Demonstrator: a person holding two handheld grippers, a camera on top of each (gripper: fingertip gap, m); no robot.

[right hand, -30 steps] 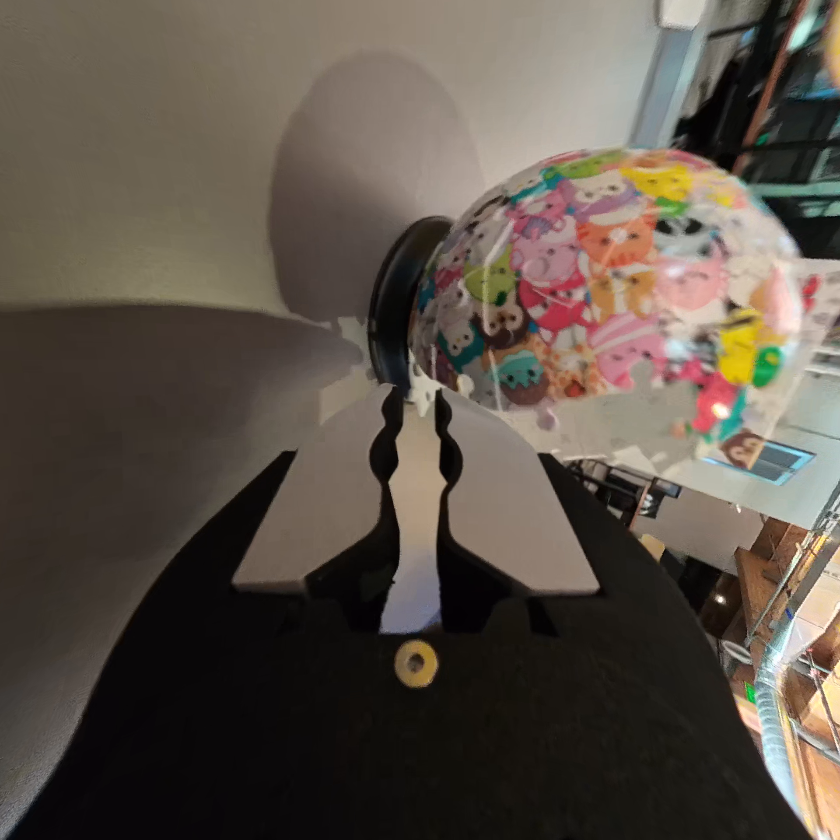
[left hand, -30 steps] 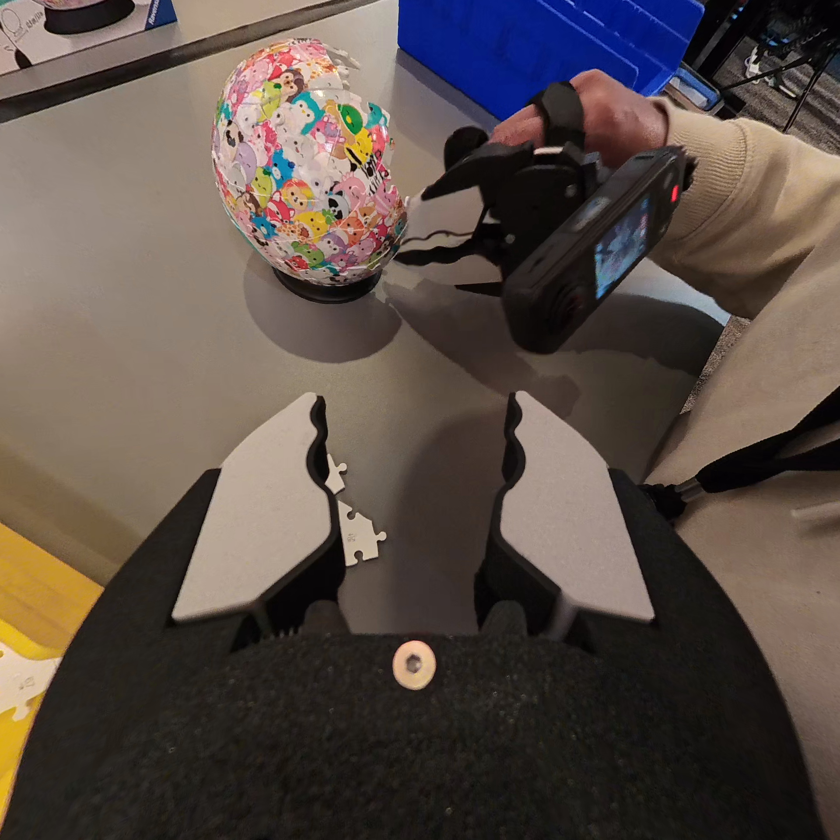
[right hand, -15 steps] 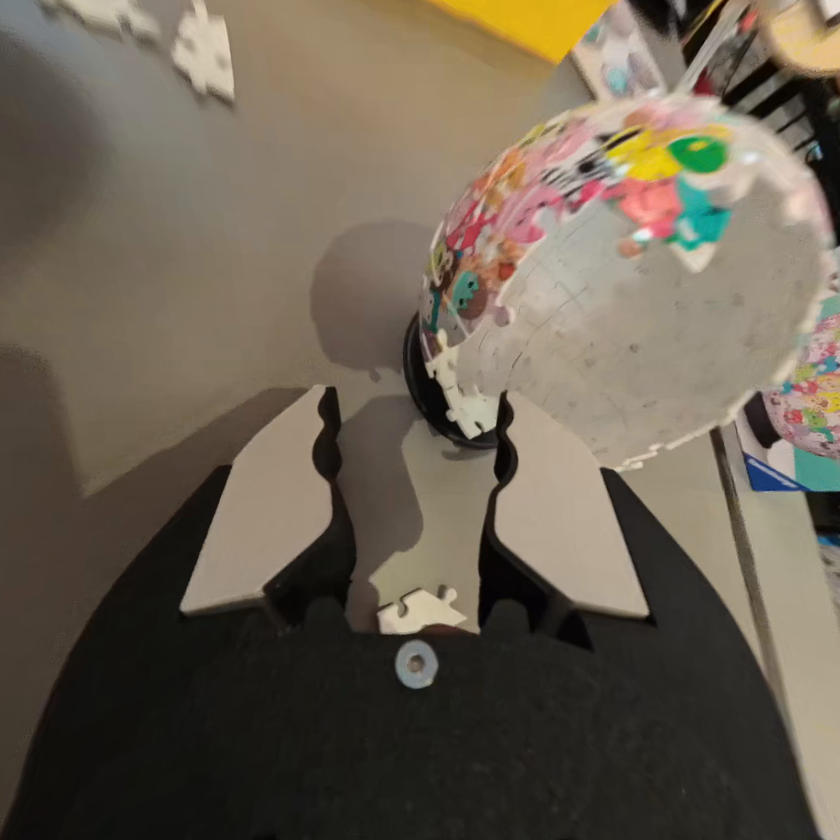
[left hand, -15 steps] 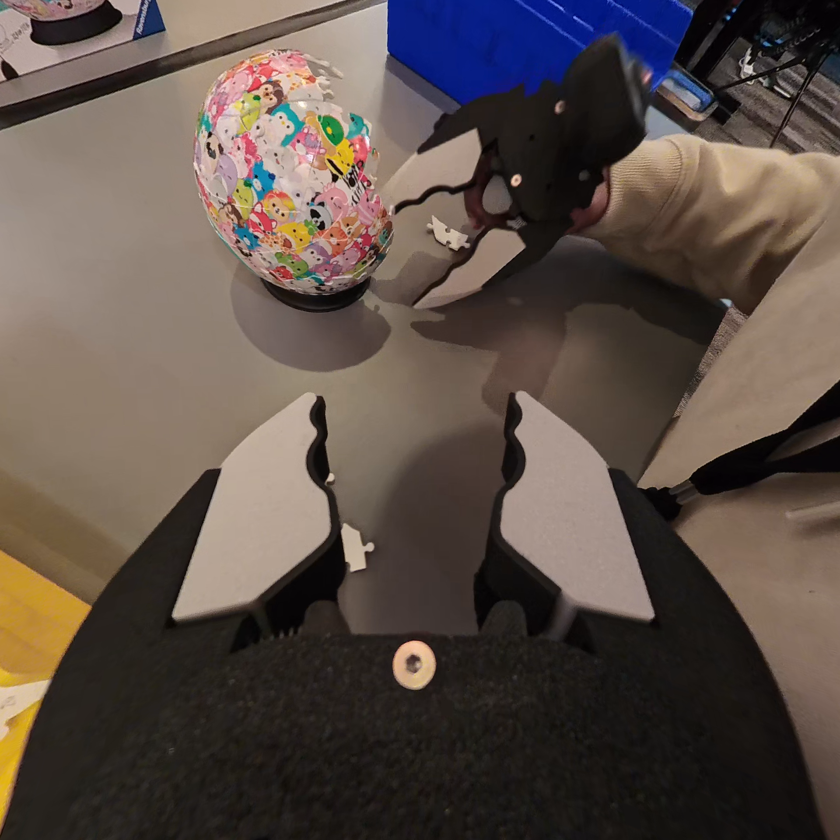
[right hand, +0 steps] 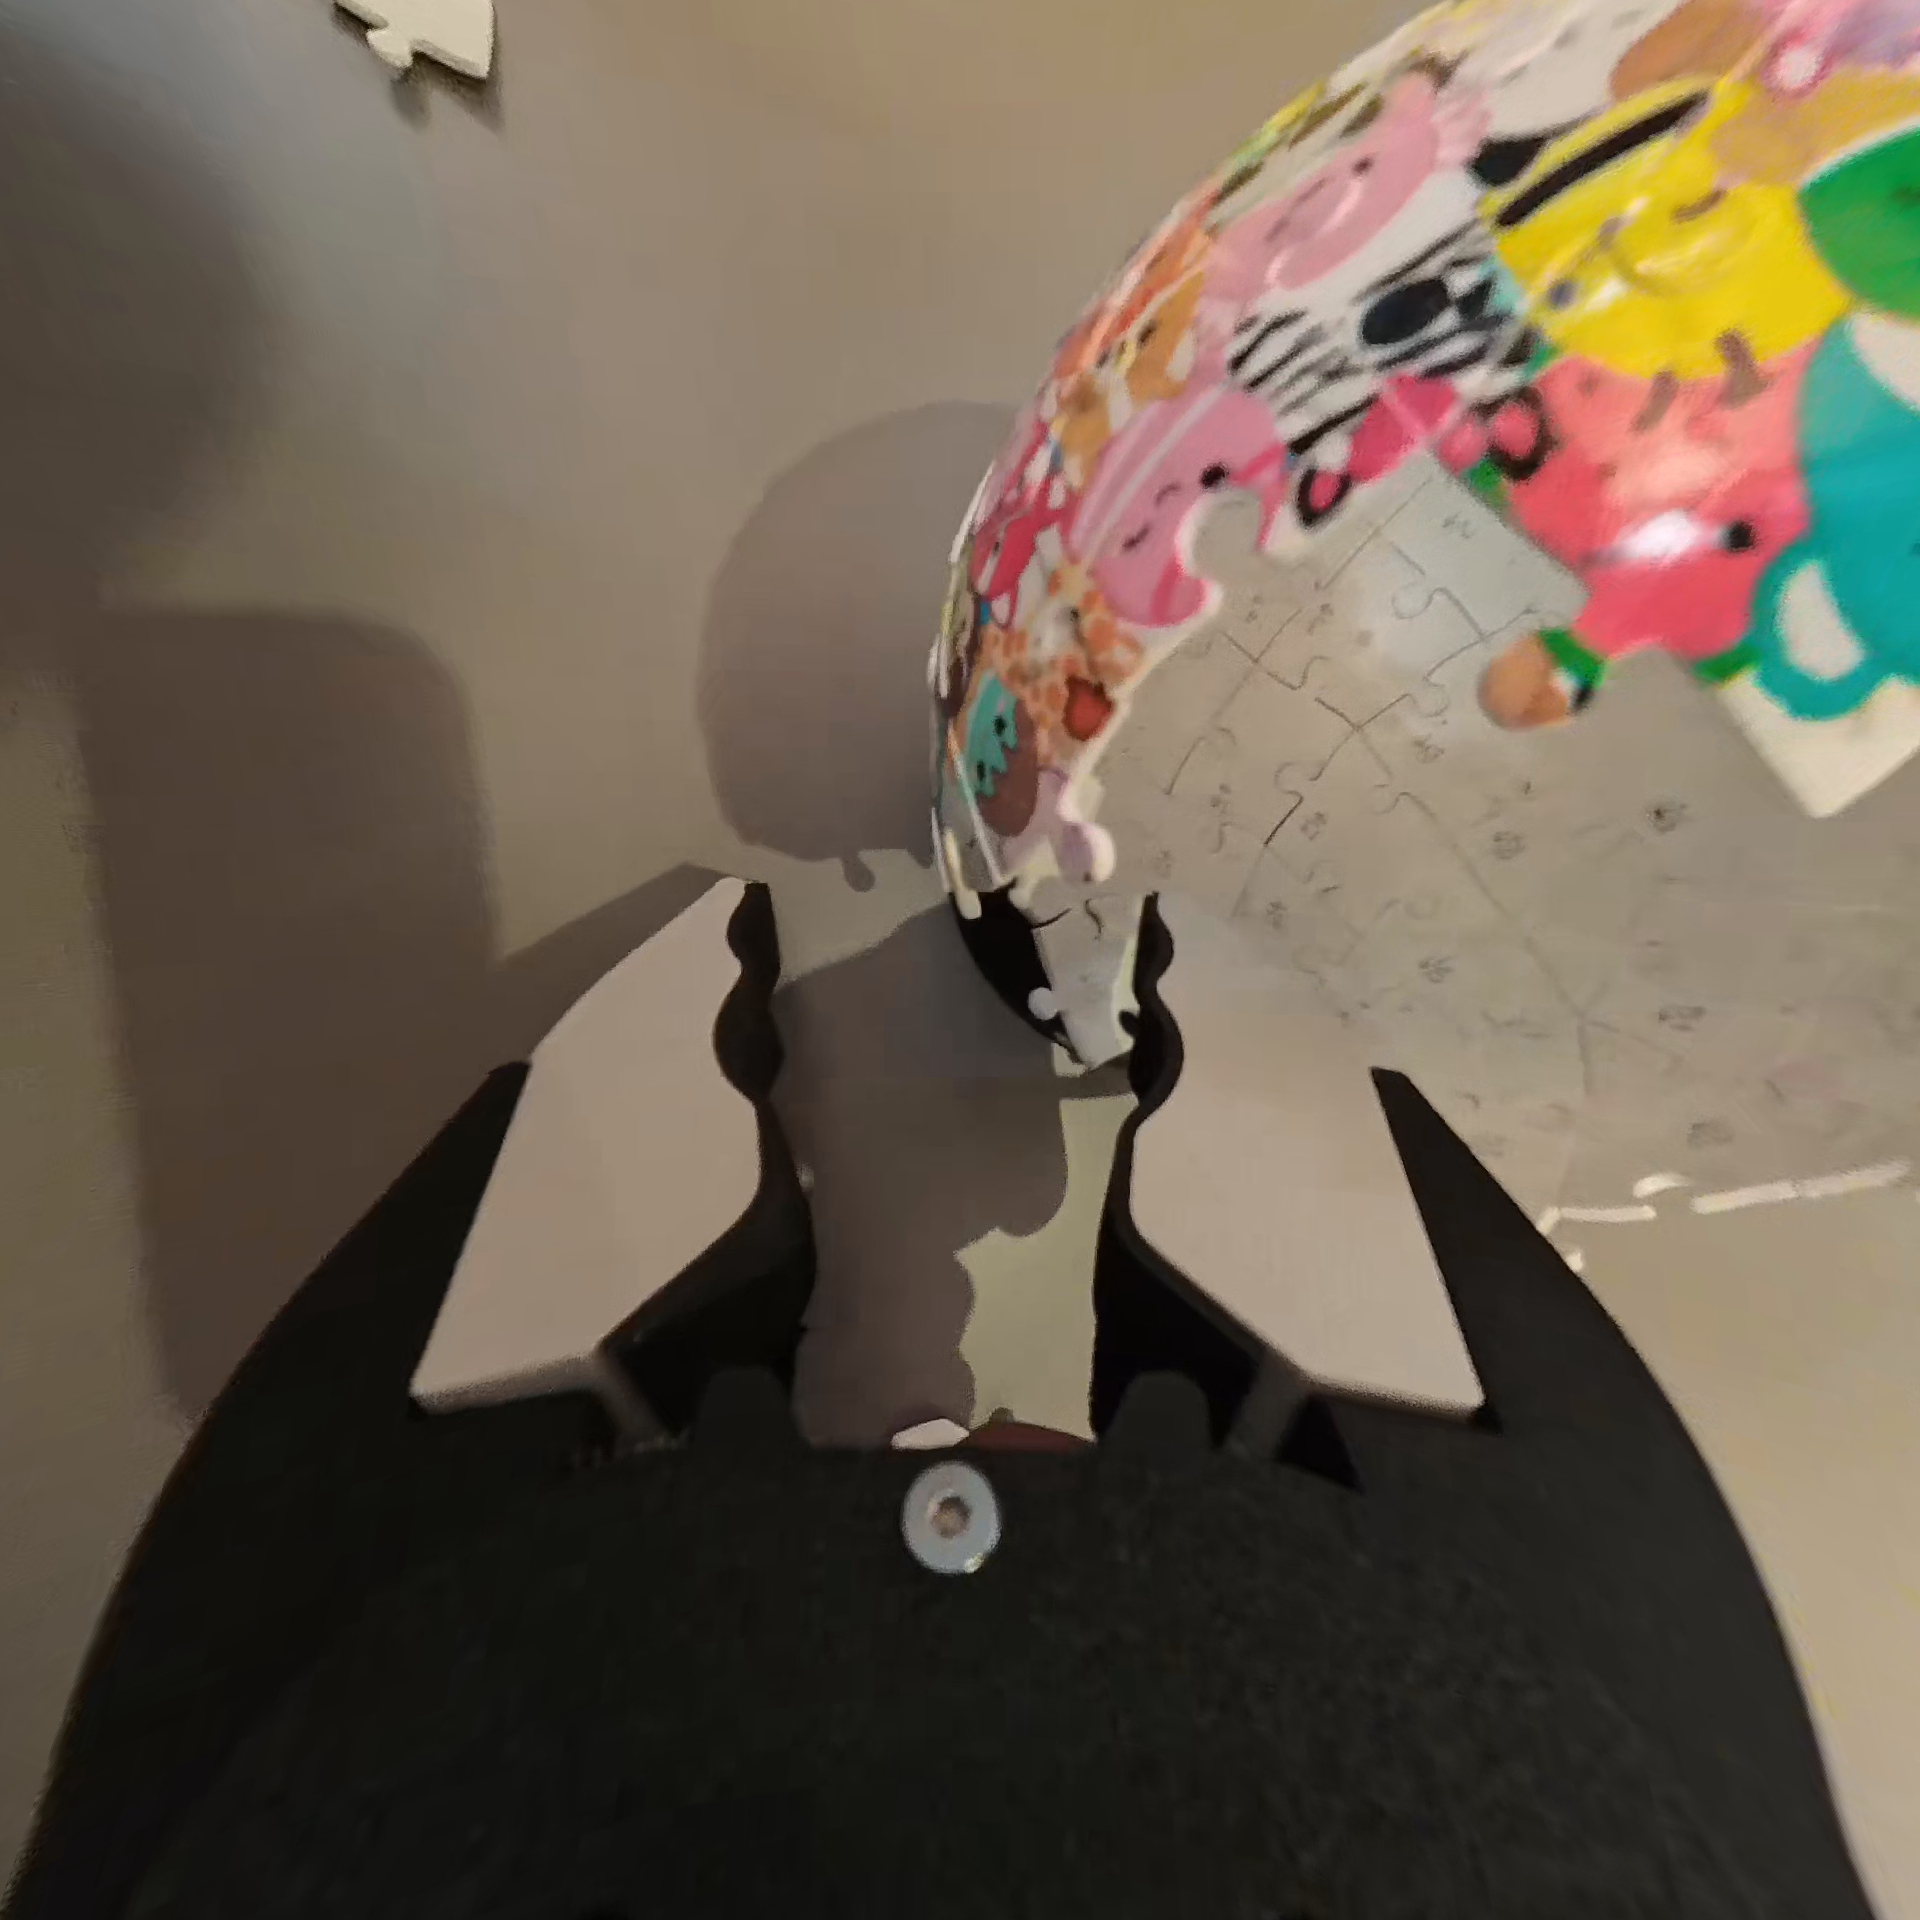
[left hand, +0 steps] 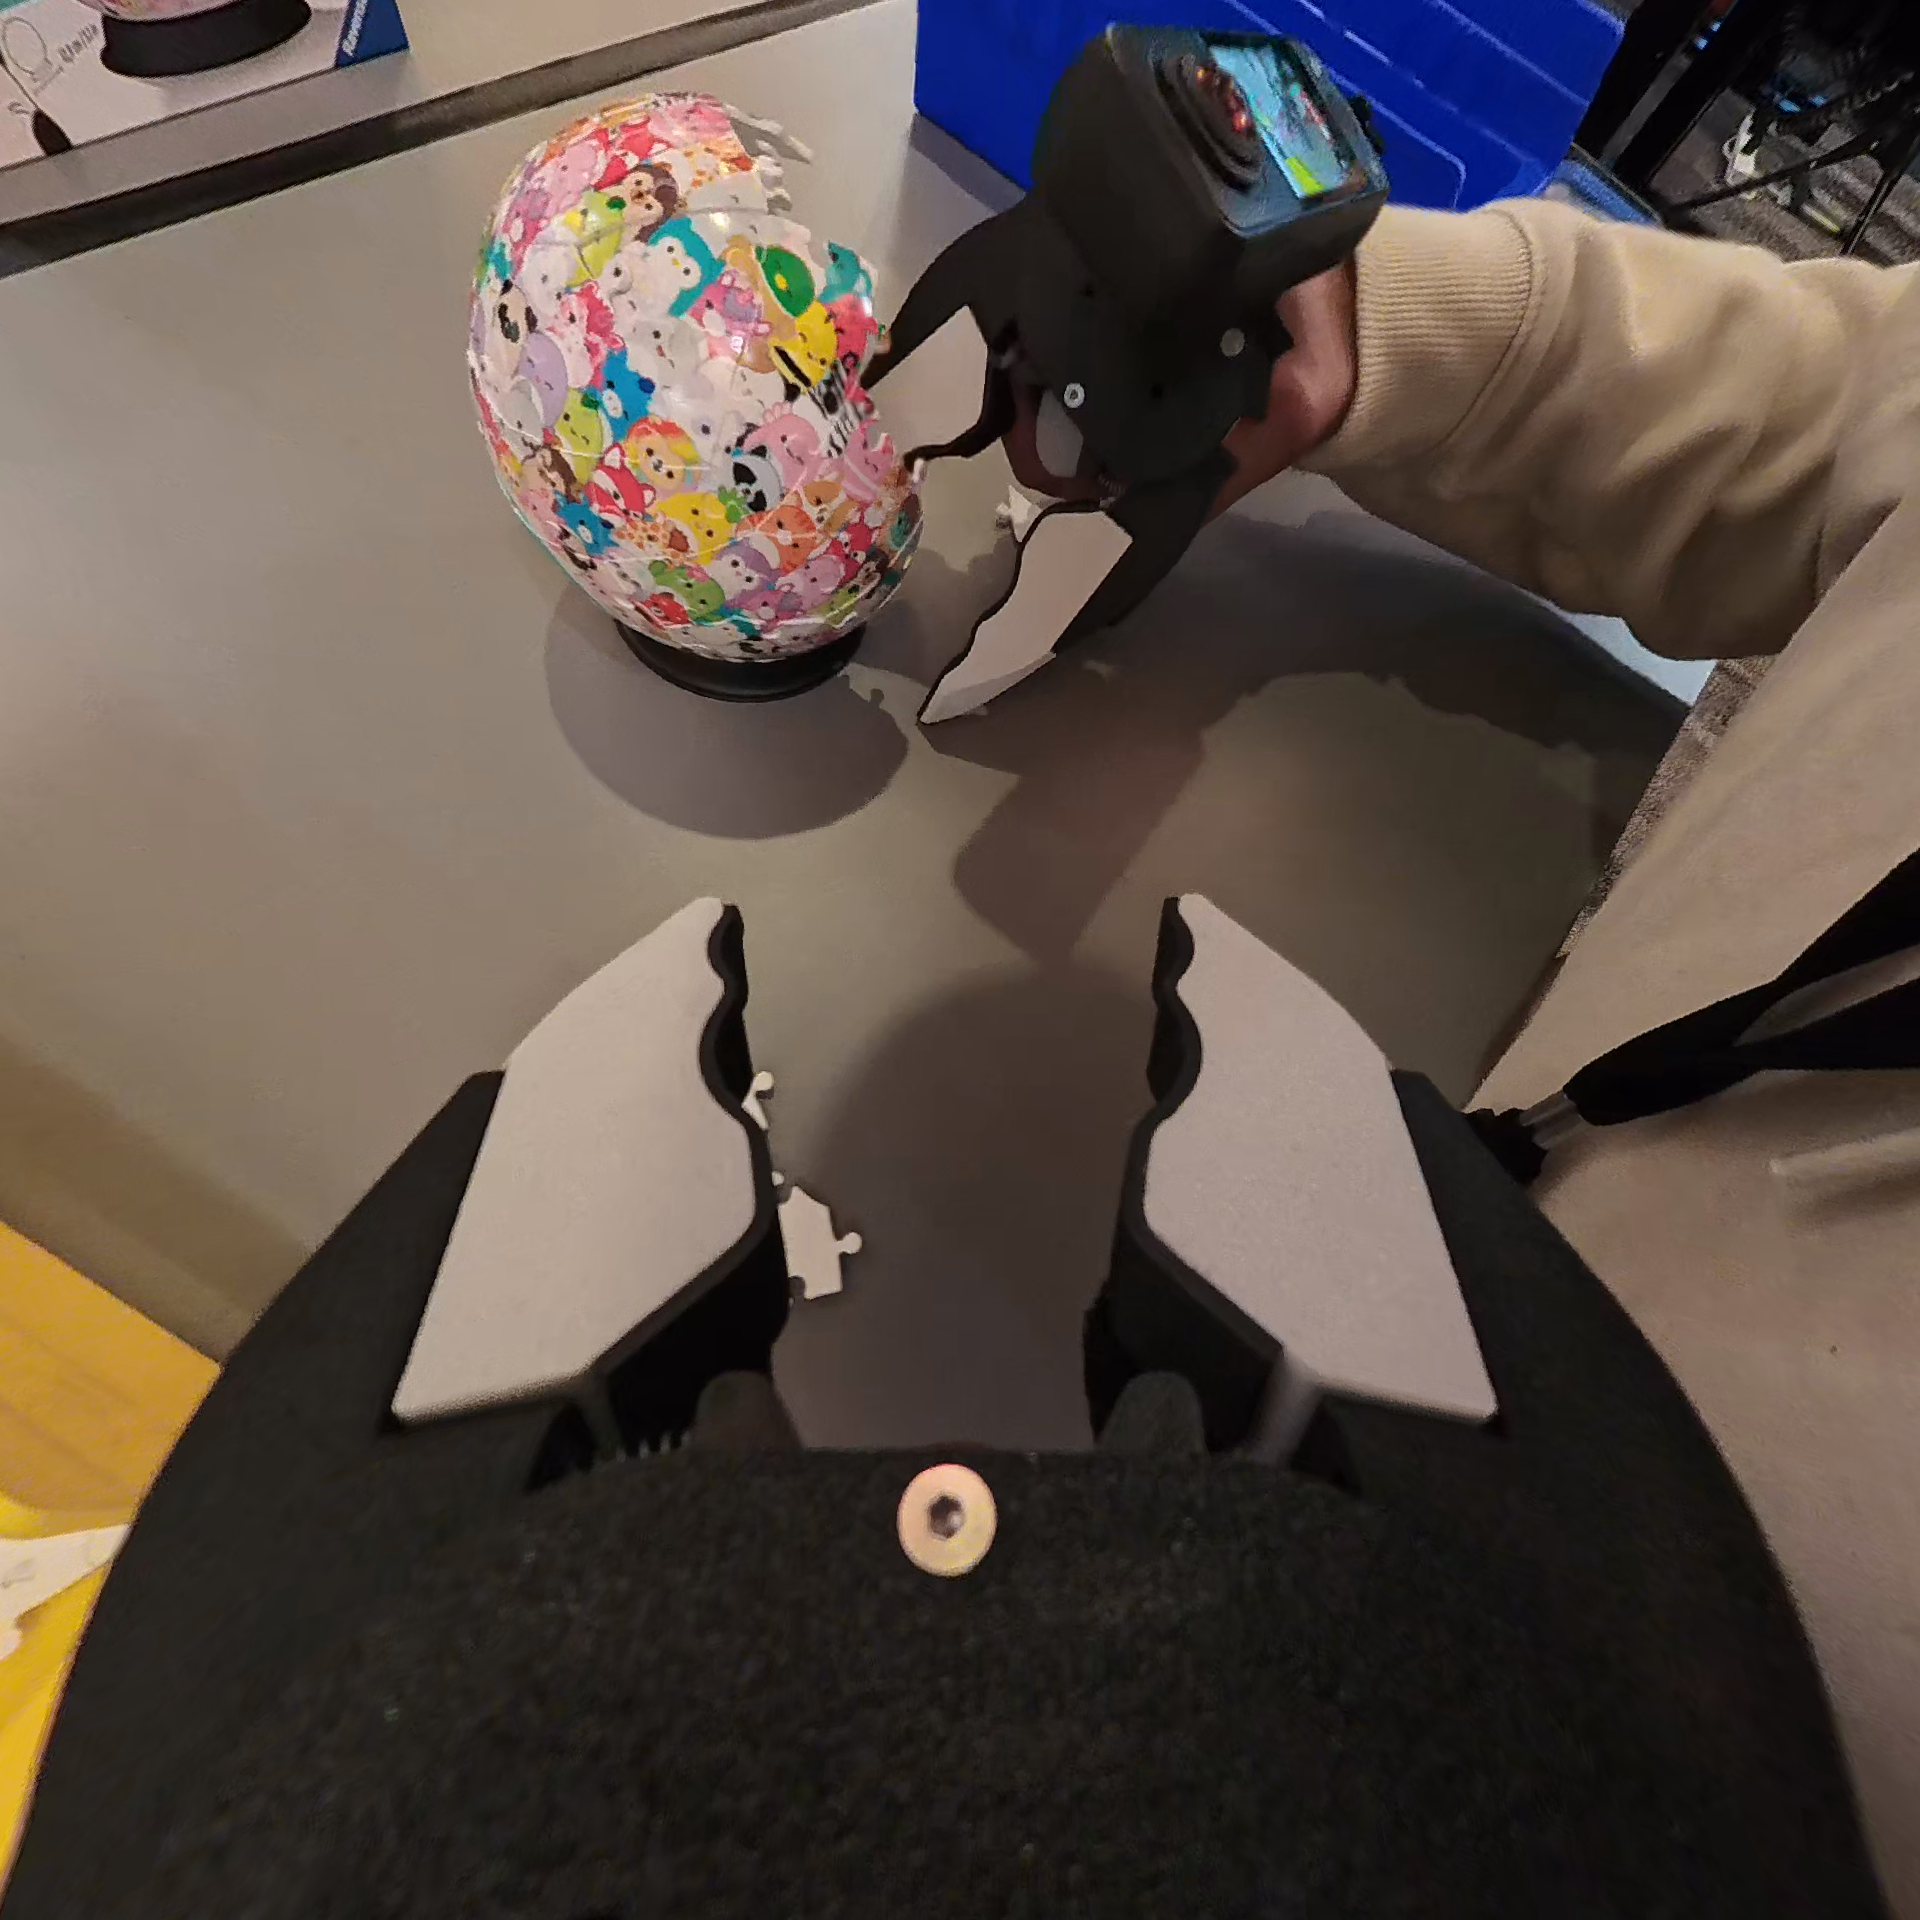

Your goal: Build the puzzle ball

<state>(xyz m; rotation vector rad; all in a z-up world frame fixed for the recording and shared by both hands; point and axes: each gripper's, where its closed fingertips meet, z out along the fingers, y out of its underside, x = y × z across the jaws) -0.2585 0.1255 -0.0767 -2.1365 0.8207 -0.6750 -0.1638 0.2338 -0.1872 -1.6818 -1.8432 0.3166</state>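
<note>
Both grippers are spread wide, holding nothing: left gripper [left hand: 951, 1039] low in frame above loose white puzzle pieces [left hand: 816, 1242], right gripper [left hand: 914, 540] beside the half-built, colourful cartoon-print puzzle ball [left hand: 681, 416] upper centre; blue plastic bin [left hand: 1455, 94] behind.

A plain grey table [left hand: 260, 644] under soft indoor light; a blue bin [left hand: 1455, 94] at its far edge; a yellow surface [left hand: 73, 1403] beside it.

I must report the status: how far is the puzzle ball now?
Done: most of the puzzle ball stands assembled on its black stand. In hand: nothing; left gripper and right gripper are both open. Left: the open side showing the white inside; loose pieces lie on the table.
</note>
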